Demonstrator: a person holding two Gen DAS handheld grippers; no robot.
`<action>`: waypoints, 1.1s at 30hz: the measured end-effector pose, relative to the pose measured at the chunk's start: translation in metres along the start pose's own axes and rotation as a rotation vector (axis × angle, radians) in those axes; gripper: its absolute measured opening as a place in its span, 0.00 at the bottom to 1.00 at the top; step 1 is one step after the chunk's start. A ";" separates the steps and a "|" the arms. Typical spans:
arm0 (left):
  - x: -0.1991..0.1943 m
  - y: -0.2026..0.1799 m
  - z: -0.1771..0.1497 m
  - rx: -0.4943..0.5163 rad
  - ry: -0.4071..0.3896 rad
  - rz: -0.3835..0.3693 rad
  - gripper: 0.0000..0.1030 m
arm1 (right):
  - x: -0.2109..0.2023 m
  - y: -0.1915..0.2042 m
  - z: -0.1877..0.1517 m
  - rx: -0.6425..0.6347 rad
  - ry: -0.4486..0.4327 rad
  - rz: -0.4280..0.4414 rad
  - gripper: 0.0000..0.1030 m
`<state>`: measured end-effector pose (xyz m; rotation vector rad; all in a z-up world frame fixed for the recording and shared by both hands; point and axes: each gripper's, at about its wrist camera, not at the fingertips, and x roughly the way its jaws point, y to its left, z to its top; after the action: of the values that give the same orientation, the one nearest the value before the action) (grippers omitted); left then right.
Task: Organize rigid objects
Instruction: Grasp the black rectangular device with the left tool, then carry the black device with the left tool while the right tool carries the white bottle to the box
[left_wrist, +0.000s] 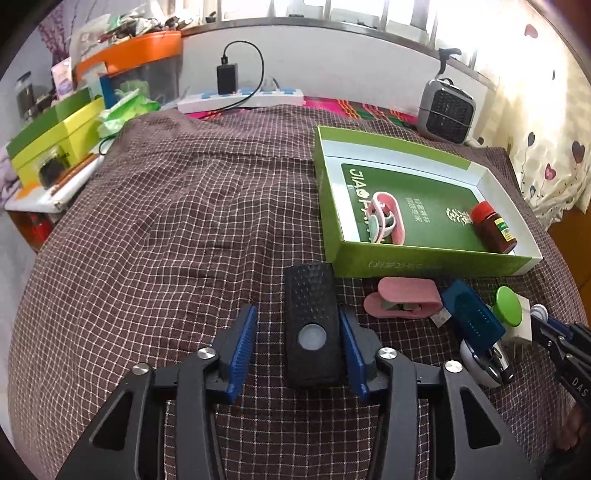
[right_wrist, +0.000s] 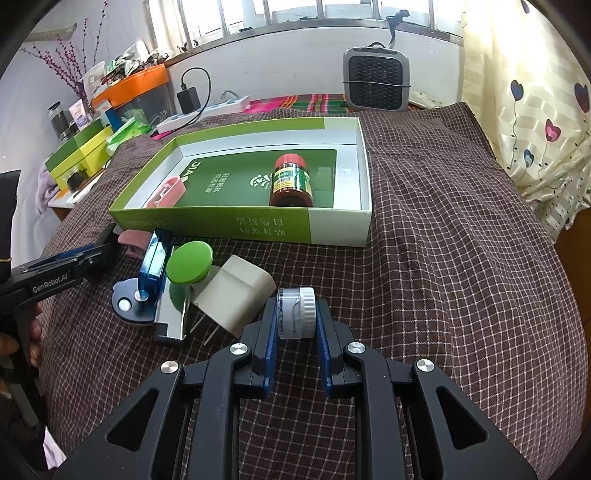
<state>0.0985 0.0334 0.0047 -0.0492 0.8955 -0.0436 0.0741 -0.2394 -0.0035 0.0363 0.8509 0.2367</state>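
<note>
A green open box (left_wrist: 424, 264) (right_wrist: 332, 225) lies on the checked cloth. It holds a red-capped jar (left_wrist: 493, 227) (right_wrist: 291, 181) and a pink clip (left_wrist: 386, 218) (right_wrist: 166, 192). My left gripper (left_wrist: 297, 347) is open around a black textured device (left_wrist: 312, 325); its right pad touches it, the left pad stands apart. My right gripper (right_wrist: 295, 325) is shut on a small clear bottle with a white cap (right_wrist: 297, 312). Near the box's front lie a pink clip (left_wrist: 402, 301), a blue device (left_wrist: 471, 314) (right_wrist: 153, 264), a green round lid (right_wrist: 189, 262) and a beige plug (right_wrist: 236, 295).
A grey heater (left_wrist: 447, 110) (right_wrist: 375, 79) stands behind the box. A white power strip (left_wrist: 240, 98) with a black charger lies at the back. Green and yellow boxes (left_wrist: 55, 136) and an orange-lidded bin (left_wrist: 140, 55) stand at the left. A curtain (right_wrist: 535, 110) hangs on the right.
</note>
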 end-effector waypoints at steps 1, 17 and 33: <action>0.000 0.000 0.000 -0.001 -0.001 -0.003 0.38 | 0.000 0.000 0.000 0.000 0.000 0.000 0.19; -0.002 -0.002 -0.002 0.001 -0.005 -0.014 0.26 | 0.000 -0.001 0.000 0.000 0.000 0.001 0.19; -0.023 -0.008 0.005 0.018 -0.026 -0.050 0.25 | -0.011 -0.002 0.006 -0.002 -0.031 -0.009 0.19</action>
<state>0.0878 0.0271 0.0258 -0.0547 0.8682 -0.0973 0.0715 -0.2435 0.0085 0.0341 0.8194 0.2278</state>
